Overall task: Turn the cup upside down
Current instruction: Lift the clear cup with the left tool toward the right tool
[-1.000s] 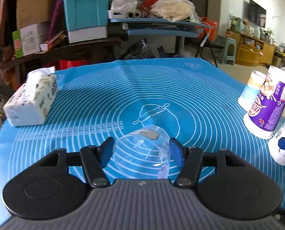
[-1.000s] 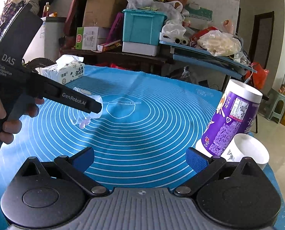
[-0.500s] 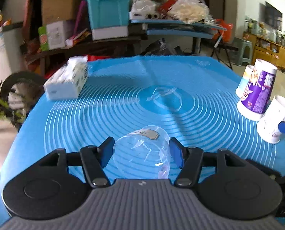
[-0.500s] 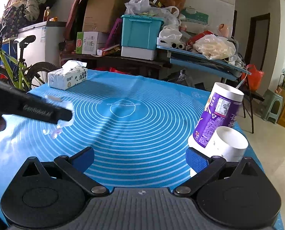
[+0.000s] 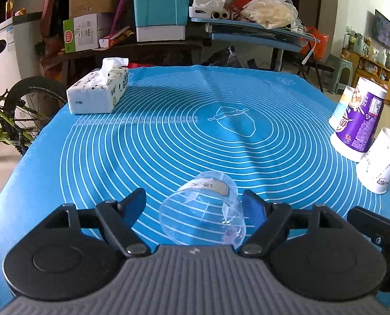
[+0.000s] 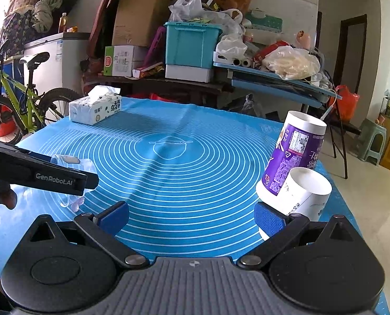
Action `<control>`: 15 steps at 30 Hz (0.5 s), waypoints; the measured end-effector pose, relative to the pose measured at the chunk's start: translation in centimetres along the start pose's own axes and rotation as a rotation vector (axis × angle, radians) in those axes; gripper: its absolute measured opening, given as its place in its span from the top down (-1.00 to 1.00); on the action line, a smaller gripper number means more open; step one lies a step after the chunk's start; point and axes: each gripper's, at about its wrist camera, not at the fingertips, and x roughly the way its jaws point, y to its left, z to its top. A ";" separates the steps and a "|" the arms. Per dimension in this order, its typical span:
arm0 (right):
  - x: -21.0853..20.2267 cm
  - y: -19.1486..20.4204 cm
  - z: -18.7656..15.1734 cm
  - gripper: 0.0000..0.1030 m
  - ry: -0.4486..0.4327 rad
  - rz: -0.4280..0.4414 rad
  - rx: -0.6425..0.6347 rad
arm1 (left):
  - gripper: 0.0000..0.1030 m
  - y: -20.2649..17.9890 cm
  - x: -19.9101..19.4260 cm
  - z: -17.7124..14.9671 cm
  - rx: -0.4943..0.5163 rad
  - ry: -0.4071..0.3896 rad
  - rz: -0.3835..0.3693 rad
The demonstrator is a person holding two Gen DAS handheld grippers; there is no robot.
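Clear cup between spread fingers of the left gripper

Left gripper [image 5: 193,203] sits low over the blue silicone baking mat [image 5: 221,136] that covers the counter, reaching forward nearly level with its surface. Its blue pads [image 5: 133,203] stand apart on either side of the clear plastic cup [image 5: 204,210], with a visible gap on the left side; on the right the pad is just beside the cup wall, and contact there cannot be told. The cup is tilted, its closed base with a small label pointing away from the camera and up, its wide mouth toward the gripper body. From the right wrist view the same cup [image 6: 71,162] shows partly hidden behind the left gripper's black finger, close above or on the mat near the counter's left edge.

Right gripper [image 6: 191,218] hovers near the counter's near right side, its fingers spread wide and holding nothing. Just beyond its right pad stand a white paper cup [image 6: 307,194] and a tall purple paper cup [image 6: 292,157], both upside down and close together. A white tissue box [image 5: 98,92] rests at the far left corner of the mat.
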 end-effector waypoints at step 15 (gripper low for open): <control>-0.1 0.0 0.7 -1.00 0.010 0.014 0.009 | -0.77 0.1 -2.8 0.8 -0.027 -0.072 -0.038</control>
